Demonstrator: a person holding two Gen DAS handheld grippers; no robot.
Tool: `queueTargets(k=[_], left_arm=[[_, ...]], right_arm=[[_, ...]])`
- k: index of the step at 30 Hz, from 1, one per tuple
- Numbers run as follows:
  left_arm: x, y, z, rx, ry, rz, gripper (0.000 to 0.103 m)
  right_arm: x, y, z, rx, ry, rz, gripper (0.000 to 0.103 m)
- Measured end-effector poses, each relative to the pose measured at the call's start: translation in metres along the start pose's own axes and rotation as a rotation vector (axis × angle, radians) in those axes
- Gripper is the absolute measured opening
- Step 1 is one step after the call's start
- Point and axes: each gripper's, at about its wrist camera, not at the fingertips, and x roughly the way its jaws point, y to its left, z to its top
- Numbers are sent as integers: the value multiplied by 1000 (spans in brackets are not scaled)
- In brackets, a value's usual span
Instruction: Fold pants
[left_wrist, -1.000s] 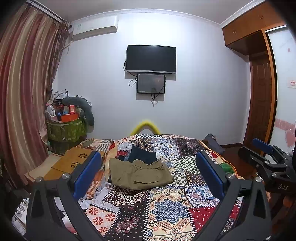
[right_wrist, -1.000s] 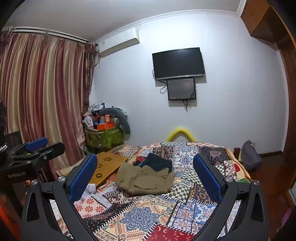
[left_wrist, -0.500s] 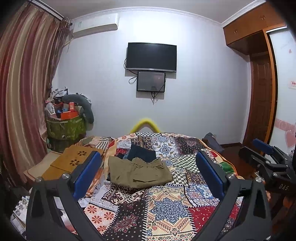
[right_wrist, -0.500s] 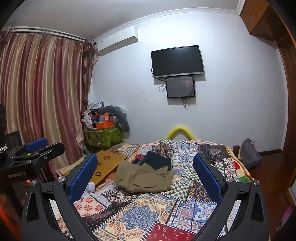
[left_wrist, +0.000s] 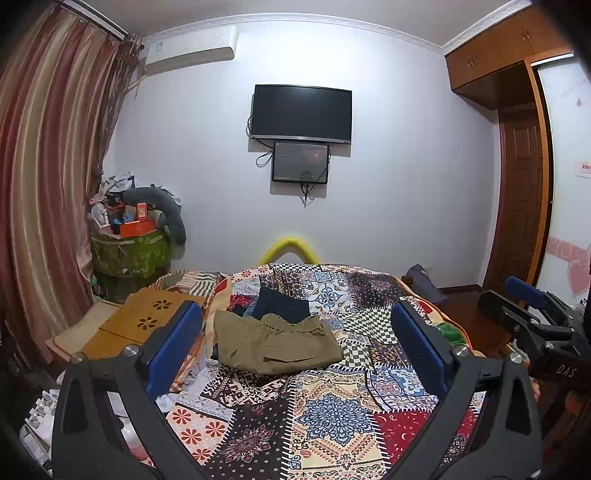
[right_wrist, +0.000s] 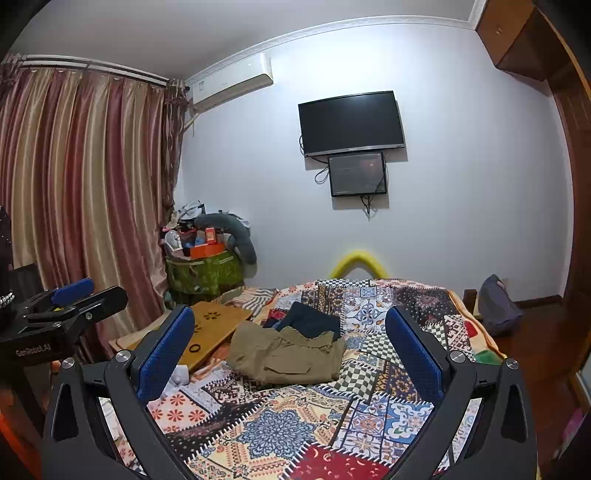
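Olive-khaki pants (left_wrist: 273, 343) lie folded on the patchwork quilt of the bed (left_wrist: 332, 417), with a dark navy garment (left_wrist: 282, 304) behind them. They also show in the right wrist view (right_wrist: 286, 352), with the navy garment (right_wrist: 310, 319) behind. My left gripper (left_wrist: 295, 347) is open and empty, held back from the pants above the bed's near part. My right gripper (right_wrist: 290, 352) is open and empty, likewise held back. Each gripper shows in the other's view: the right one (left_wrist: 535, 317) at the right edge, the left one (right_wrist: 62, 306) at the left edge.
A wooden lap table (left_wrist: 140, 321) lies at the bed's left side. A green bin piled with clutter (left_wrist: 129, 251) stands by the curtain (left_wrist: 44, 184). A TV (left_wrist: 301, 112) hangs on the far wall. A dark bag (right_wrist: 498, 306) sits right of the bed, by a wooden door (left_wrist: 521, 203).
Both grippers tilt slightly, so the views drift a little upward. The pants and grippers' openings are unchanged.
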Motion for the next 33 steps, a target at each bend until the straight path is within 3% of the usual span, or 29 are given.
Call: queueTargets(k=[33], left_arm=[[-3,-16,4,25,15,-31,103]], right_arm=[[0,0,2,-1,-1,-11,103]])
